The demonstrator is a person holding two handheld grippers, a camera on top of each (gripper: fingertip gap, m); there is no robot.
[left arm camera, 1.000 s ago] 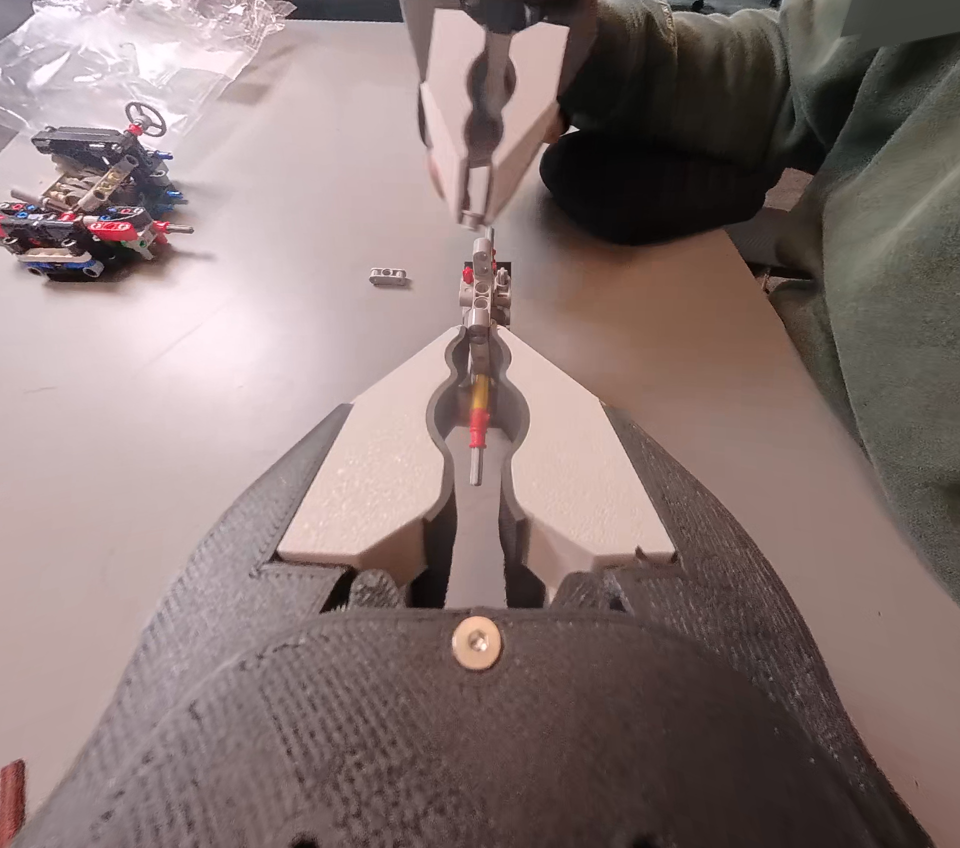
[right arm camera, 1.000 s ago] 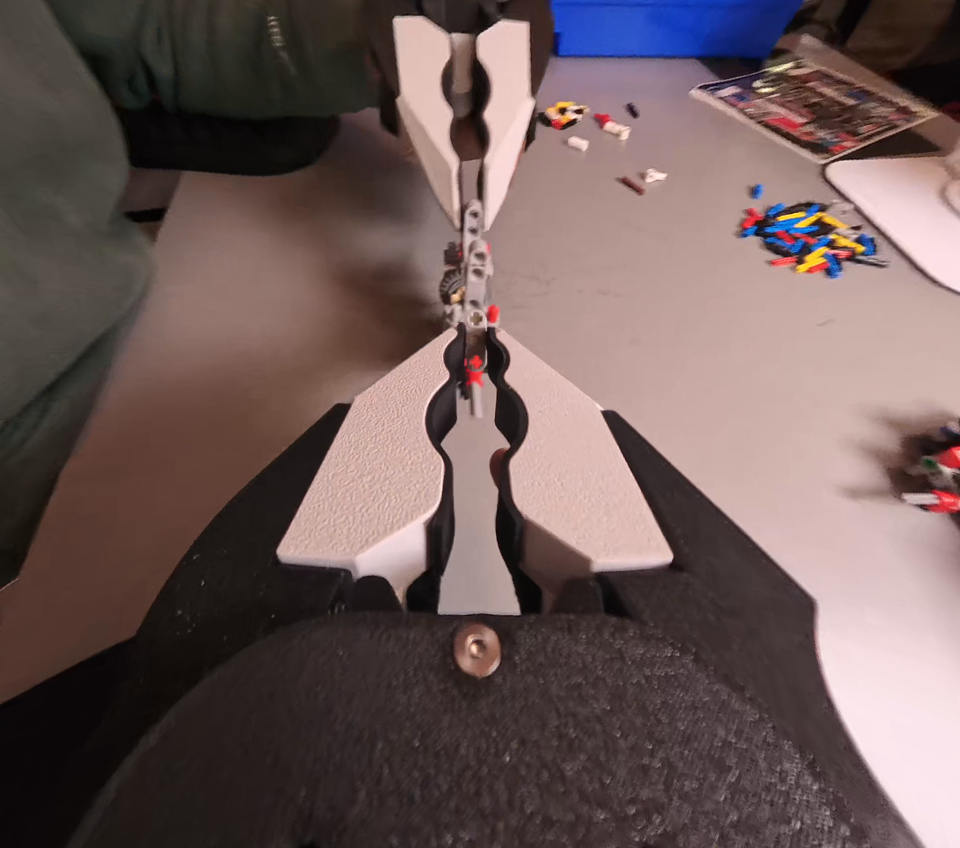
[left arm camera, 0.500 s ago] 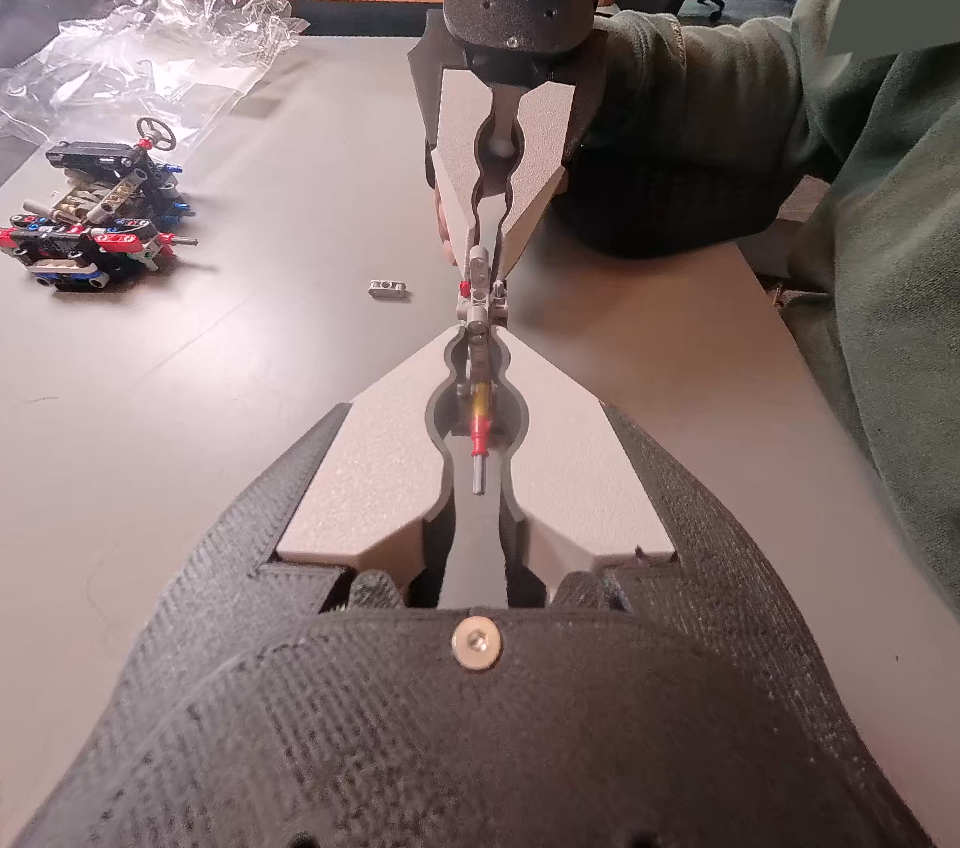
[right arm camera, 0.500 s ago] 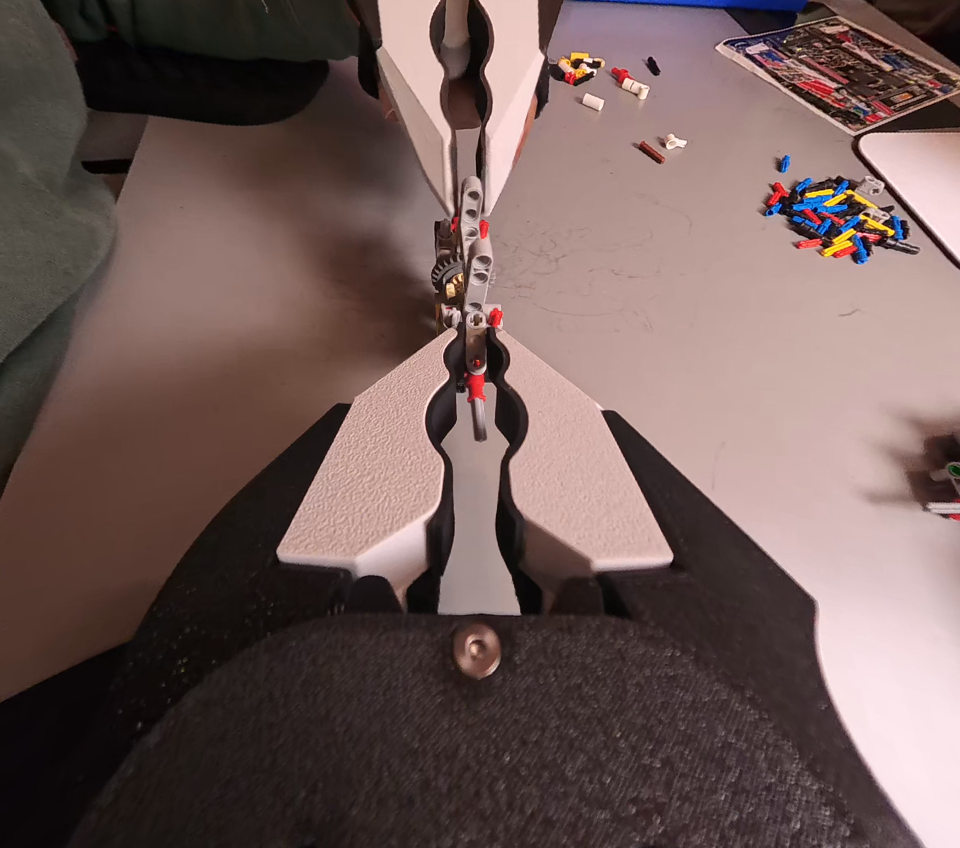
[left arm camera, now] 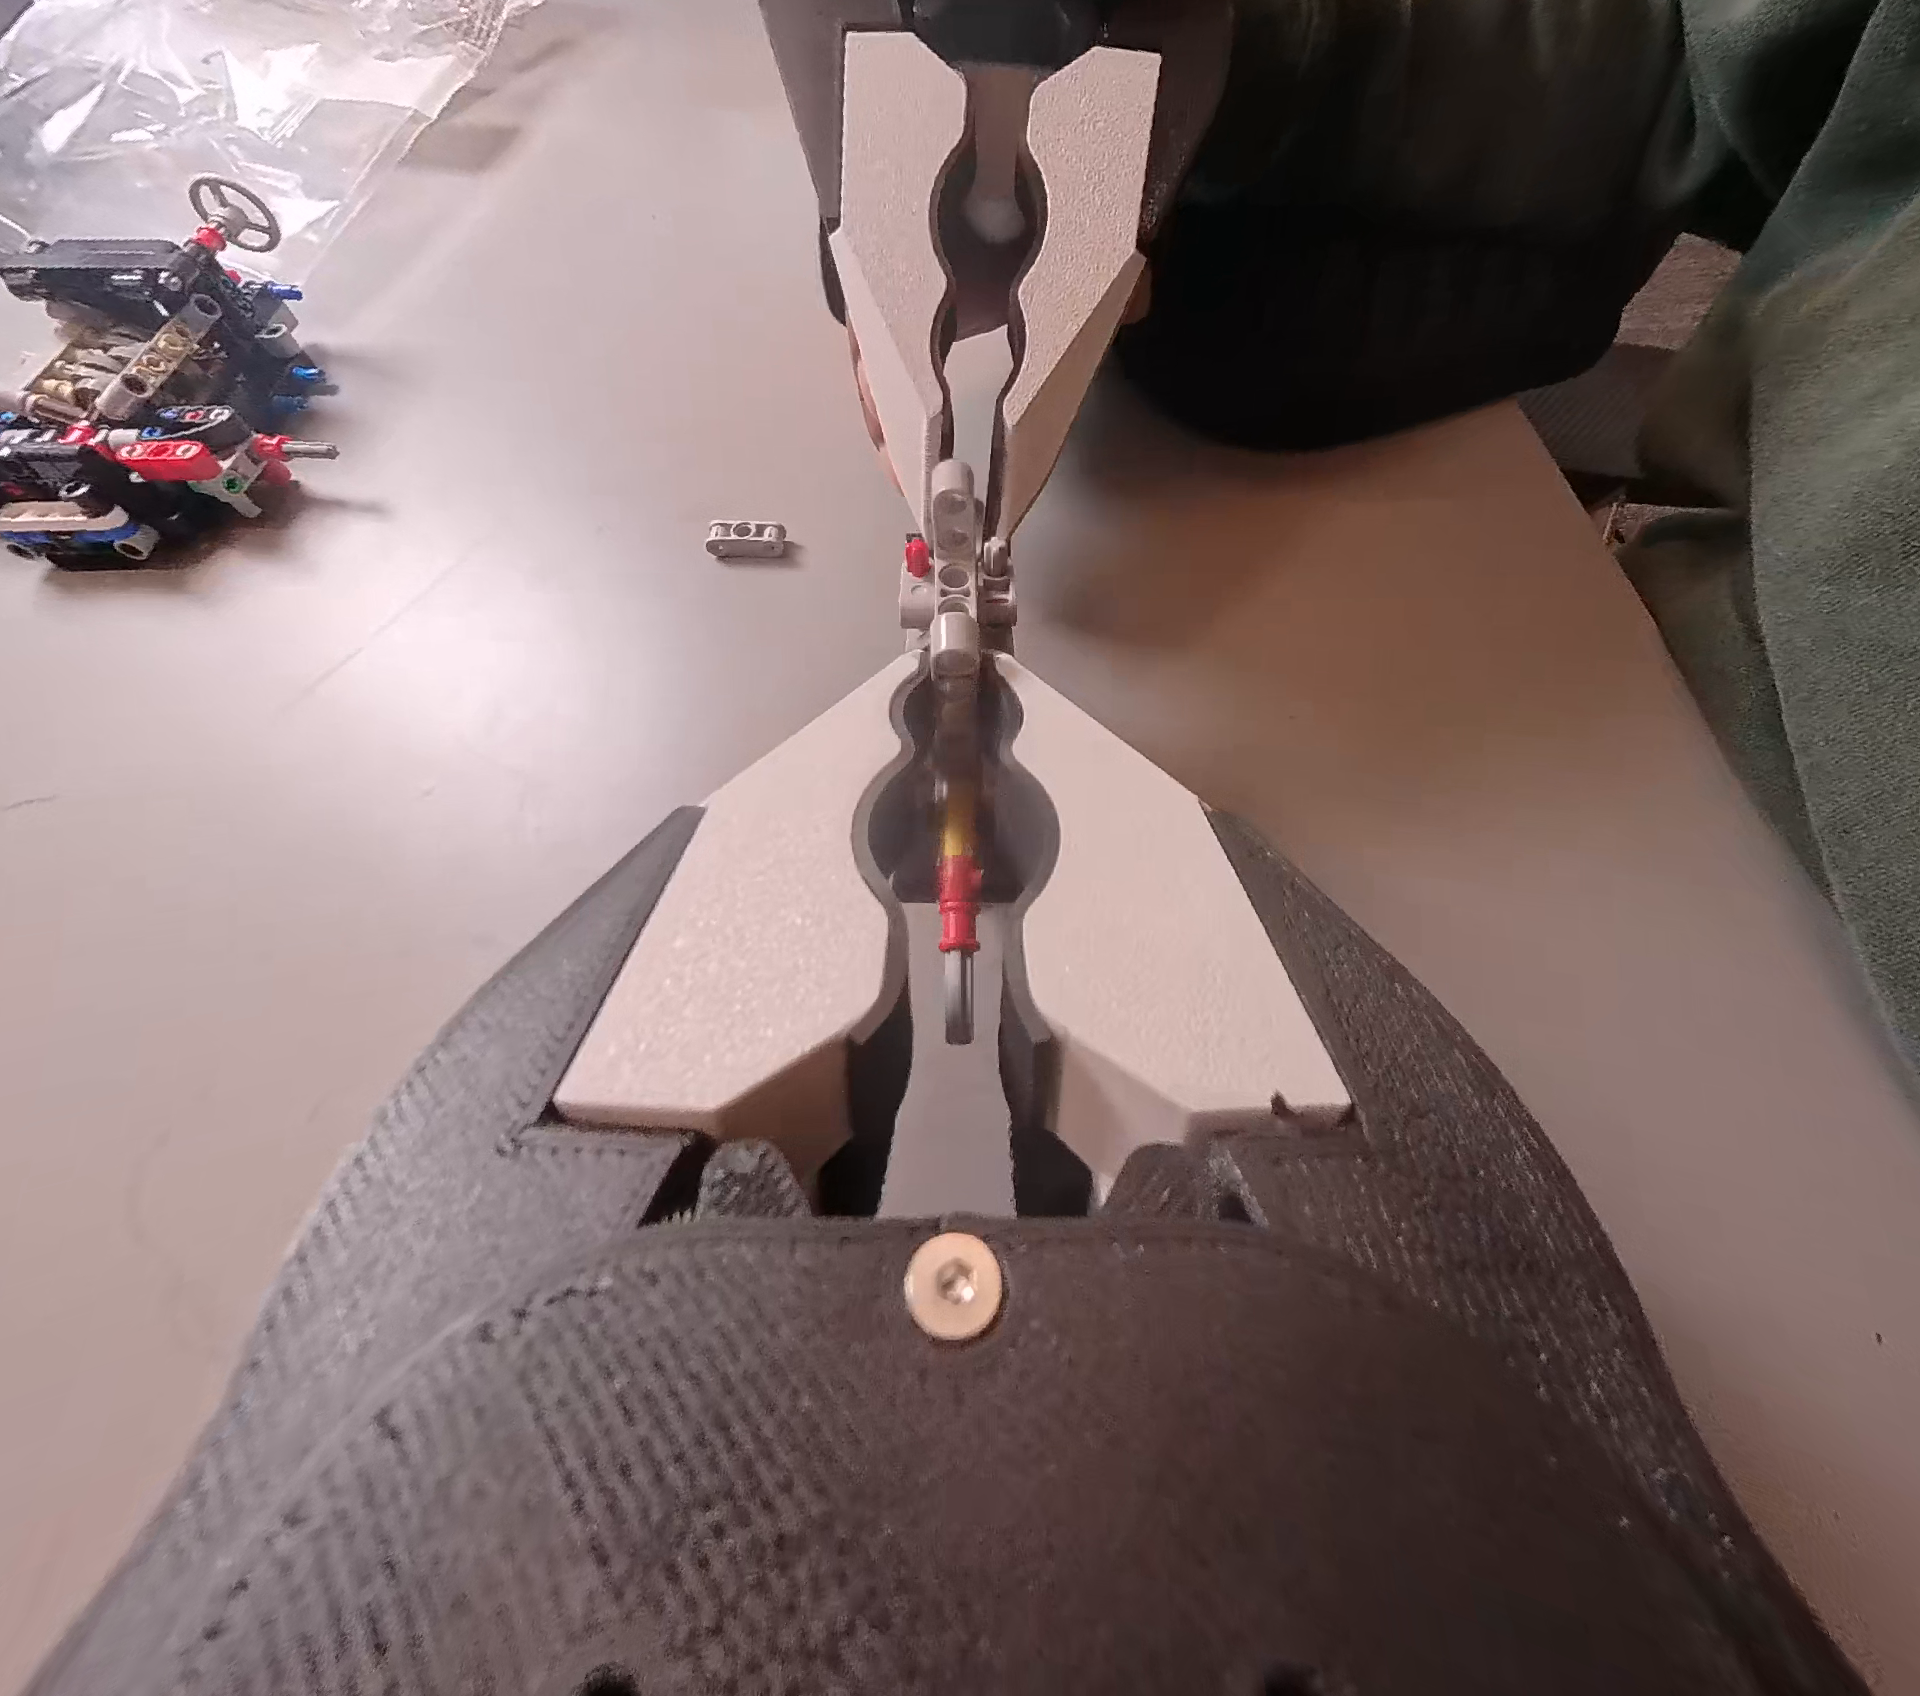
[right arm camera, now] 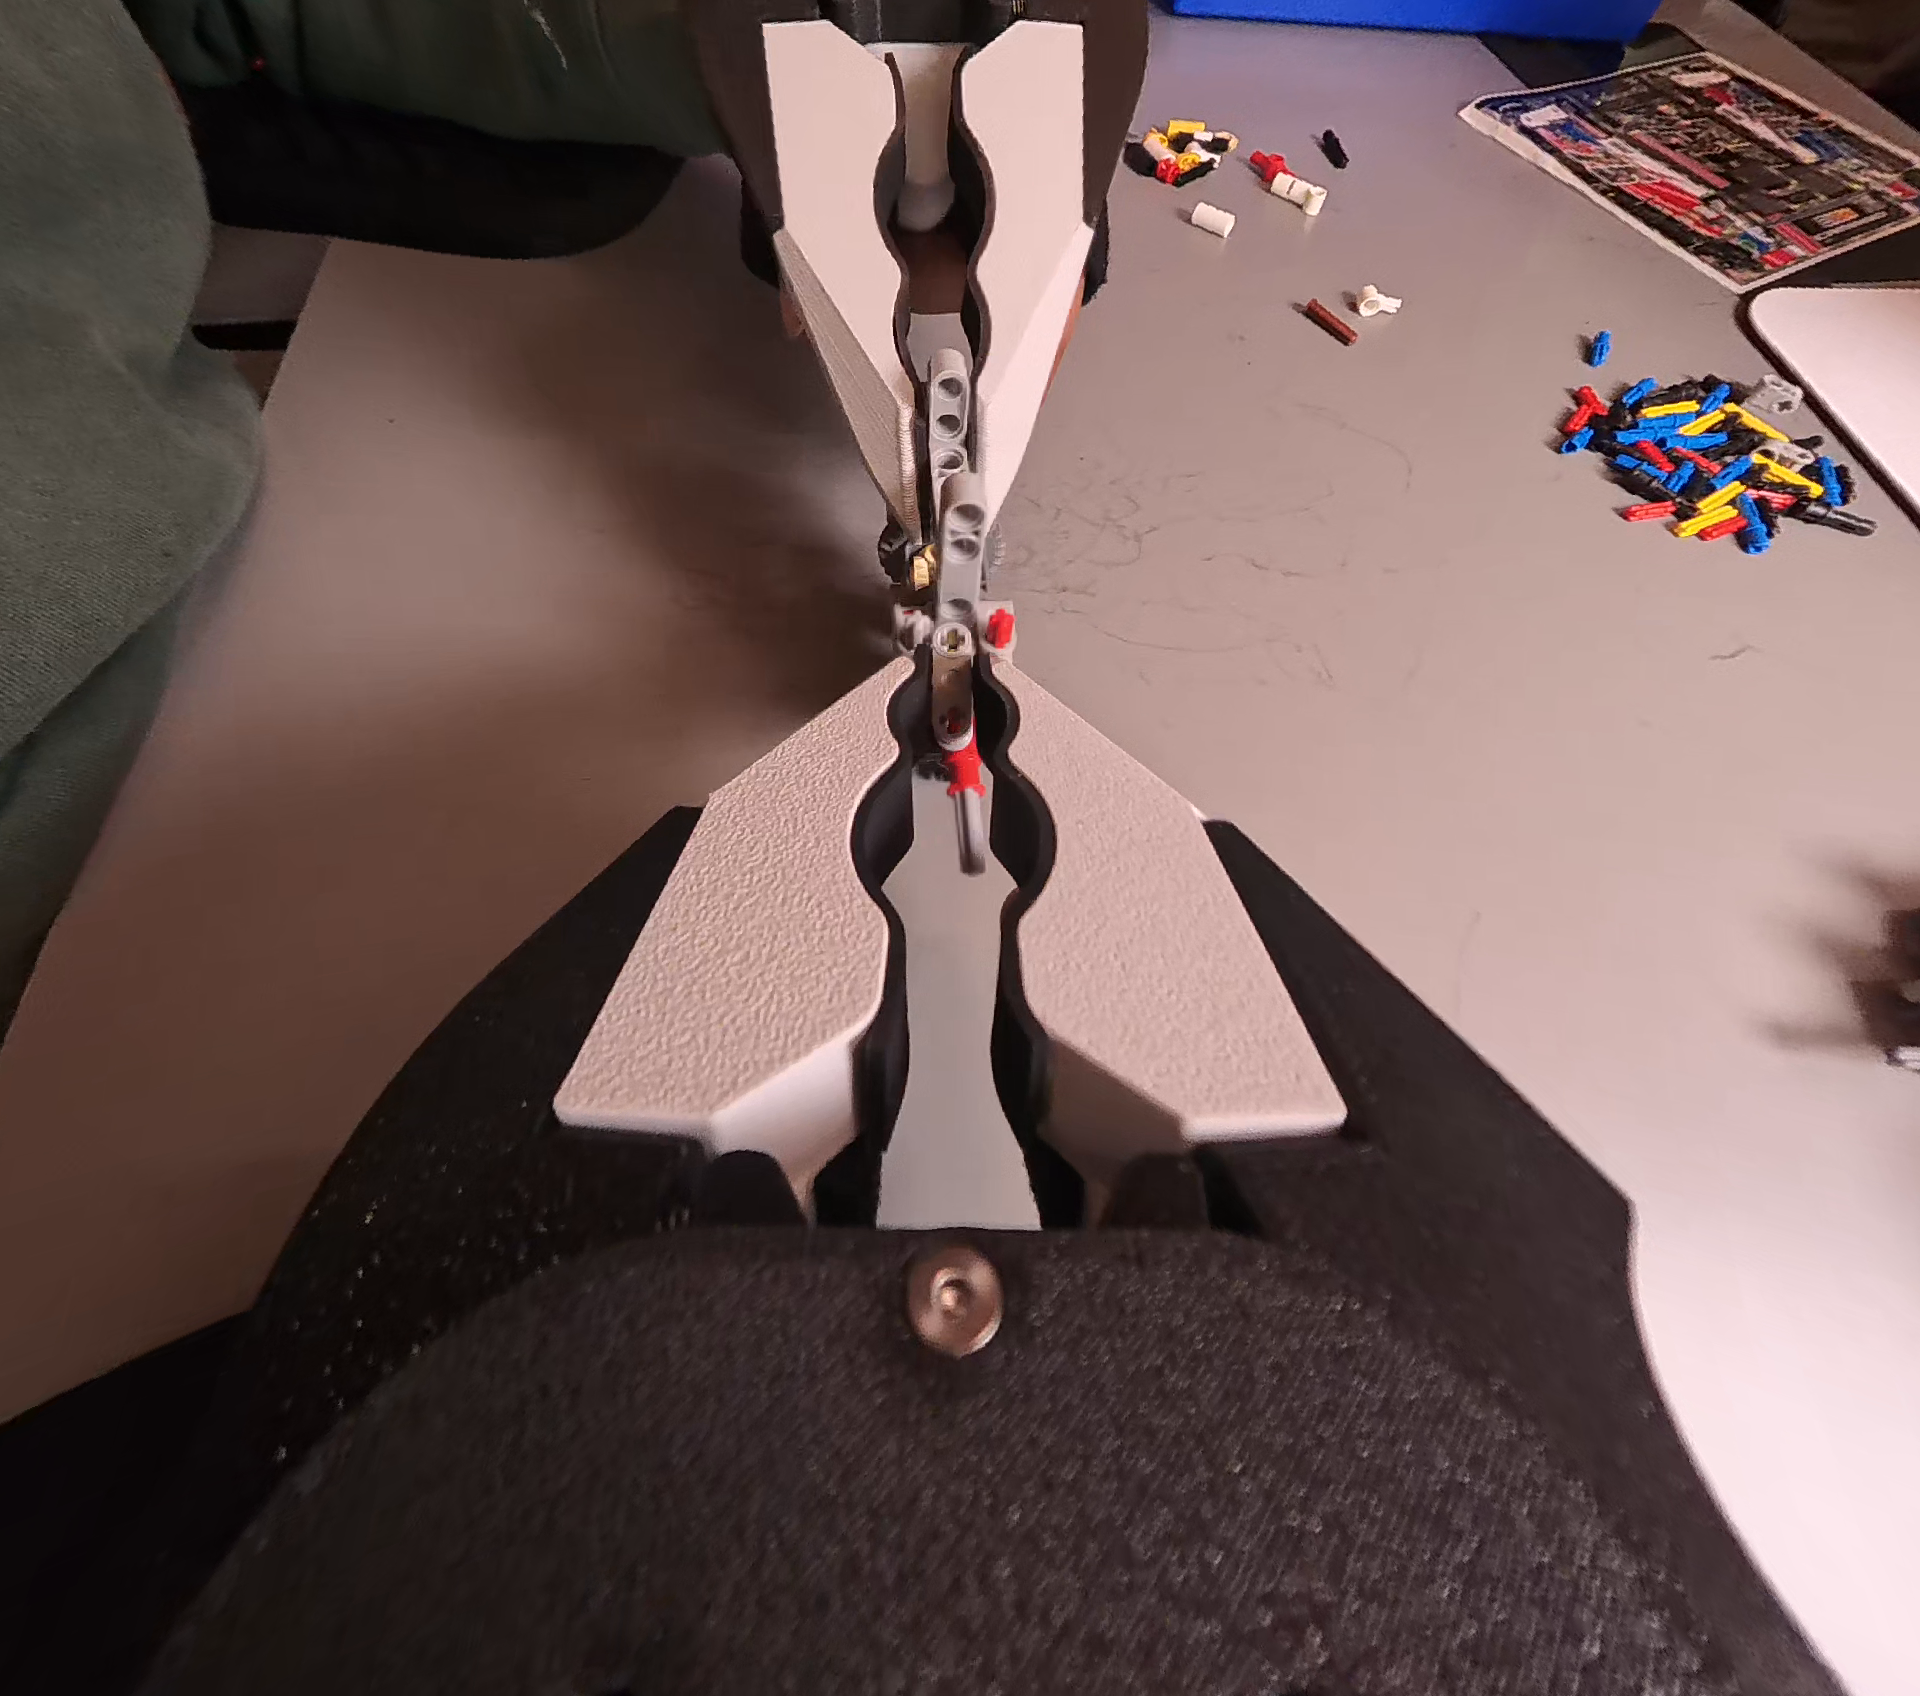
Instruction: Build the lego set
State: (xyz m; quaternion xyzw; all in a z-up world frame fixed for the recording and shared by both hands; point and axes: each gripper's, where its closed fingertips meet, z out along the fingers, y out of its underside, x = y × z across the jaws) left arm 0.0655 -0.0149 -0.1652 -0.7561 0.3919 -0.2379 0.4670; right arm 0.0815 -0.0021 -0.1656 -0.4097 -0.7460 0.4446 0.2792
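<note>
Both hand-held grippers pinch holed grey plastic assembly (left arm camera: 954,576).

A: What is the thing held over the desk (left arm camera: 312,815)?

B: A small grey toy-brick assembly (left arm camera: 954,576), made of slim beams with round holes and joined by pins. It runs lengthwise between the left gripper (left arm camera: 956,659) and the right gripper (right arm camera: 951,659), each set of jaws pressed on one end.

A: Any colour on it?

B: Red pins at its sides, a red and yellow axle (left arm camera: 958,867) running back between the left jaws, and a dark gear with a tan piece (right arm camera: 914,560) on one side.
</note>
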